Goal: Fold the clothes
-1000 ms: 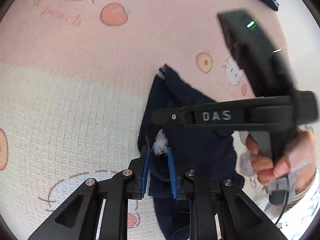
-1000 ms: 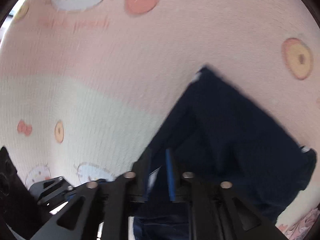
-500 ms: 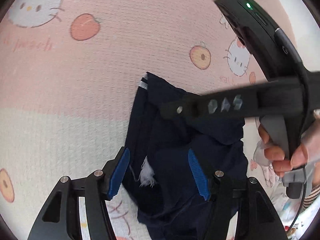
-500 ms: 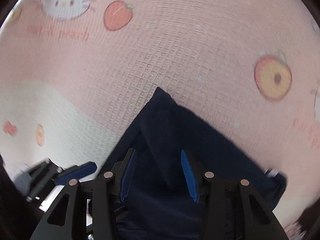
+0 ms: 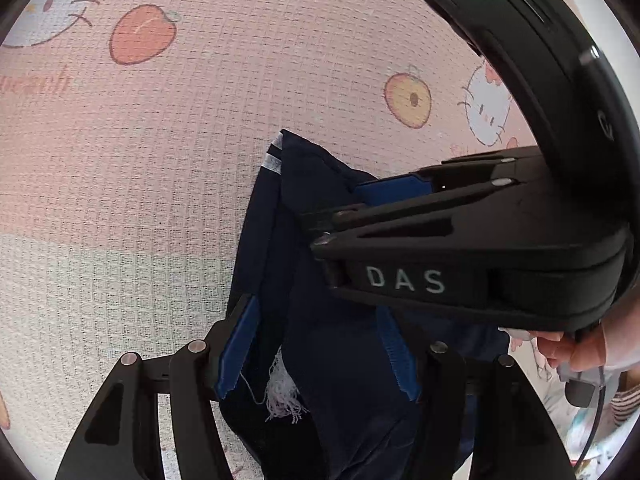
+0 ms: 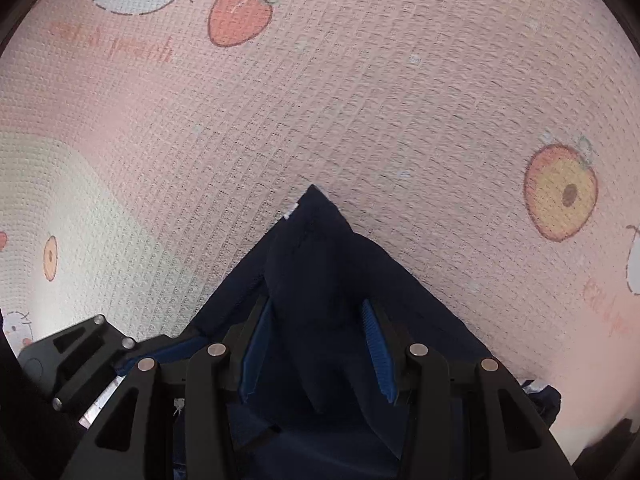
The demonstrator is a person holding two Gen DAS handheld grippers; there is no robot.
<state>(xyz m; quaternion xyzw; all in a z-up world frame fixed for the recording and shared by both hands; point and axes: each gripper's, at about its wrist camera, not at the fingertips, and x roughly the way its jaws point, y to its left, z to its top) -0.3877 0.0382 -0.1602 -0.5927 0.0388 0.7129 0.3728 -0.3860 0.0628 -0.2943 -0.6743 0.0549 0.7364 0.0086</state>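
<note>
navy garment [image 5: 332, 360] between both grippers' open fingers [image 5: 236, 344]

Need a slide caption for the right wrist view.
Open right gripper straddling a navy garment on a pink blanket.

A pink and pale-green waffle-weave blanket [image 6: 400, 100], printed with cartoon cats and peaches, carries the things. A dark navy garment [image 6: 320, 264] lies bunched on it, one corner pointing away.

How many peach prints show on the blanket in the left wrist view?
2 clear. A pink-orange peach at upper left, and a yellow halved peach at upper right beside the cat face print. An orange sliver at the lower left edge may be a third; the navy garment may hide others.
</note>
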